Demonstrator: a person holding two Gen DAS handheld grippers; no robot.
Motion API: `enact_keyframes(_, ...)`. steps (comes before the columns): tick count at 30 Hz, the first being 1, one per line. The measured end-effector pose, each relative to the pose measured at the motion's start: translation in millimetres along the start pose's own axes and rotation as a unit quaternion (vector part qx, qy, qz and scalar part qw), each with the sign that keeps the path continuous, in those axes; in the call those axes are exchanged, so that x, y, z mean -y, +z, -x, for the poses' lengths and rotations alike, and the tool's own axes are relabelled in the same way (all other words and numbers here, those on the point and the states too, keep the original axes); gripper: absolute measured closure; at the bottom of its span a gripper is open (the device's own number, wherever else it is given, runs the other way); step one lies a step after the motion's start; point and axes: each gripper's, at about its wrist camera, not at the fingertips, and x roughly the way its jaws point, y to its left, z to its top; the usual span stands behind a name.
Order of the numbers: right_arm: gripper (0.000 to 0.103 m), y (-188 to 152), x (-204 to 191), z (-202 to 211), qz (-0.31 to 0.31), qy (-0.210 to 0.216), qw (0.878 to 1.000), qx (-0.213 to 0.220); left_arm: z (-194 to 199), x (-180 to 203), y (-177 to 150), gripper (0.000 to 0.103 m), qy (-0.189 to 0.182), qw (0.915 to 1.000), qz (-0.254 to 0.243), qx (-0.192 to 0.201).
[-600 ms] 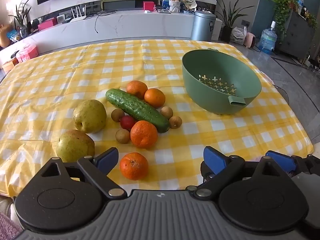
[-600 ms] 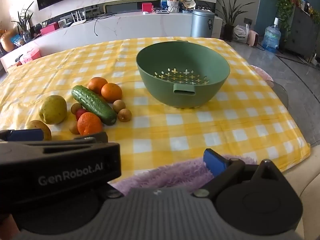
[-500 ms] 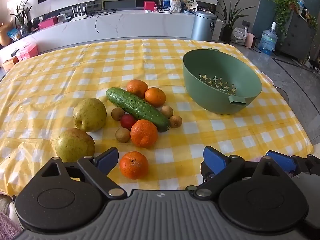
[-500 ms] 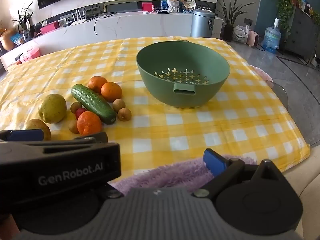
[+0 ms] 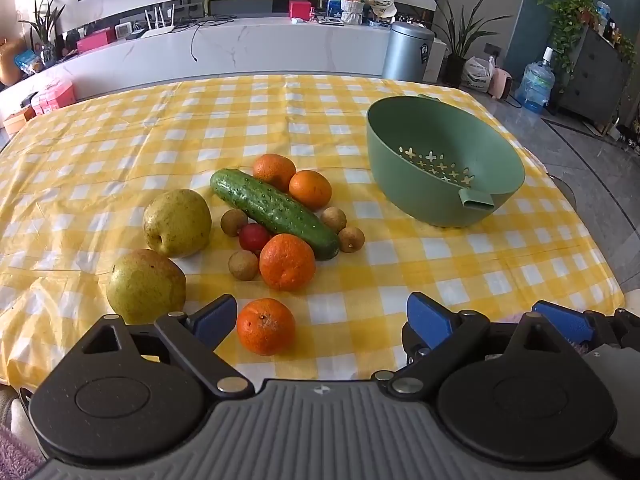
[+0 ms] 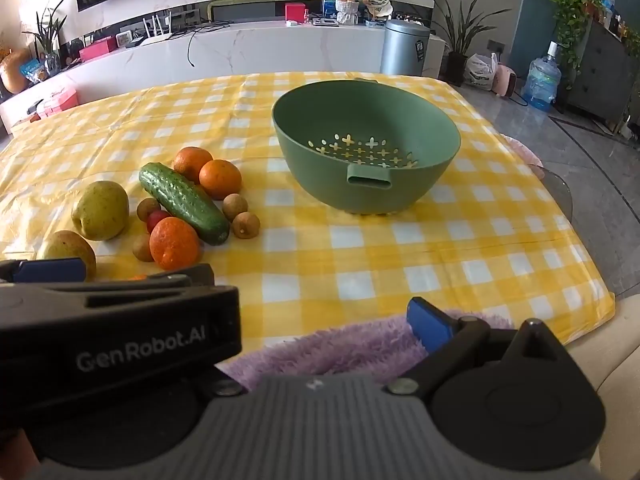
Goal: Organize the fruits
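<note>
A green colander bowl [image 5: 420, 196] [image 6: 320, 184] stands empty at the right of the yellow checked cloth. Left of it lie a cucumber [image 5: 276, 208] [image 6: 184, 202], two pears [image 5: 177, 222] [image 5: 146, 286], several oranges, several small brown fruits [image 5: 243, 265] and one small red fruit [image 5: 254, 237]. My left gripper [image 5: 322, 318] is open low over the near edge; the nearest orange [image 5: 266, 326] rests on the cloth between its fingers, untouched. My right gripper [image 6: 320, 320] is open beside it on the right, empty. Its left finger is hidden behind the left gripper's body [image 6: 120, 320].
A purple fluffy fabric [image 6: 340, 348] lies under the right gripper at the table's near edge. The cloth's right edge [image 6: 592, 280] drops to the tiled floor. Behind the table run a white counter [image 5: 260, 48] and a grey bin [image 5: 408, 52].
</note>
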Motion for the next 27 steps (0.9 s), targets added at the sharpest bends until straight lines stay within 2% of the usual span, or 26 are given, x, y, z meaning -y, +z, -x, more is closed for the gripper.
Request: enact_keyframes(27,0.008,-0.8,-2.1,-4.0,0.006,-0.004,1.000,-0.003,-2.4,-1.4,-1.3,0.000,-0.002,1.0000,0.006,-0.001)
